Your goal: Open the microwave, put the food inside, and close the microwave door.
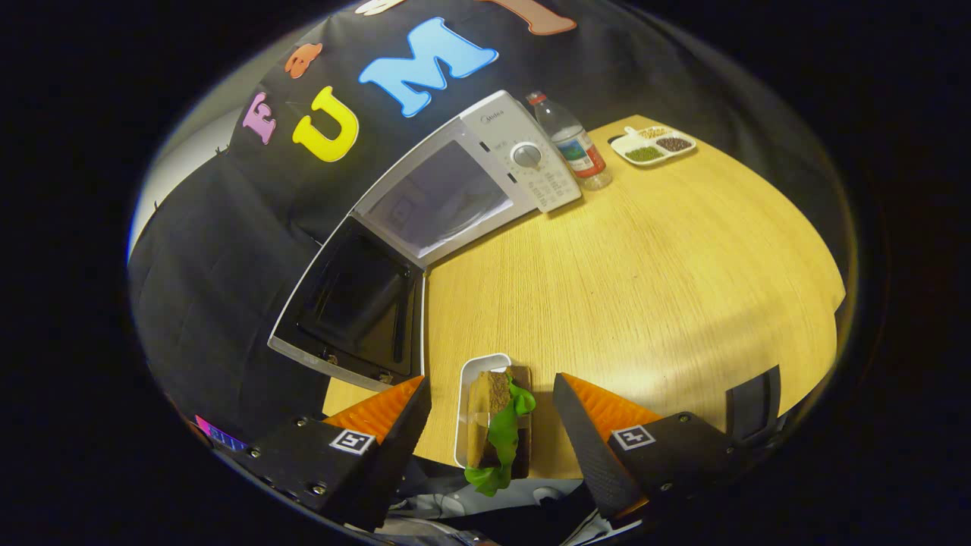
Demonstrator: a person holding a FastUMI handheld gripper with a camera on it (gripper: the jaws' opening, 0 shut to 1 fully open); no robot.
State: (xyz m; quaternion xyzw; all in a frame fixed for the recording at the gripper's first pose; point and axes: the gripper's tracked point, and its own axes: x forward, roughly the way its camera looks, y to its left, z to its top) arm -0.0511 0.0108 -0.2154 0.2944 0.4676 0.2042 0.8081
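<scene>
1. The gripper (491, 413) is holding its ridged, wedge-shaped fingers (379, 413) spread apart, gripping nothing.
2. Between them a sandwich (494, 432) with floppy green lettuce is lying in a white rectangular tray (464, 394), its long axis running along the fingers.
3. Beyond, on the wood-grain table (645, 280), the boxy white microwave (485, 167) is standing with its door (356, 303) swung open.

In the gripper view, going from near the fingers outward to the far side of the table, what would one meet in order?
Open gripper, fingers either side of the sandwich tray → open microwave door → microwave → water bottle → divided dish of beans.
</scene>
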